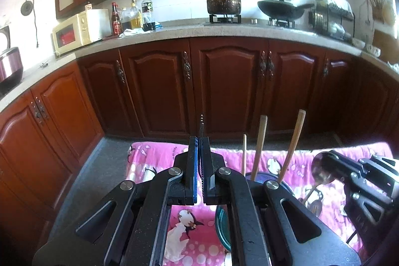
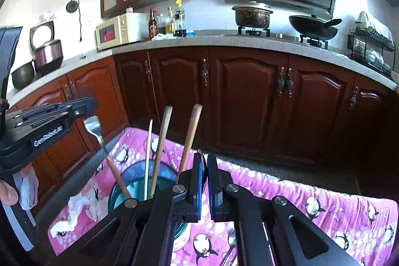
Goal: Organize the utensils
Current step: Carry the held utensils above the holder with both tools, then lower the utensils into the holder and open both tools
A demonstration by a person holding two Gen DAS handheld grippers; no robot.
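Steel shows in both claws. The left claw (image 1: 199, 141) is clamped fully shut on a fork (image 1: 201, 120), whose tines poke out just past its tips. The right claw (image 2: 203, 158) is pinched shut on the bowl of a spoon (image 2: 204, 166). A blue glass holder (image 2: 119, 191) stands on the pink cloth (image 2: 299, 203) just below and between the two claws, with wooden handles (image 2: 192, 136) upright in it. The spoon's bowl is smooth and curved, so I judge it could swivel or slip out between the pads. Its hanging handle could also knock the wooden handles on the way in, and two claws this close over one rim may bump. The left wrist view shows the spoon's bowl face-on, which the right view gives only as a thin edge. The right view shows the fork's head and wooden grip slanting down from the left claw towards the holder. Whether that grip already rests inside, I cannot tell.
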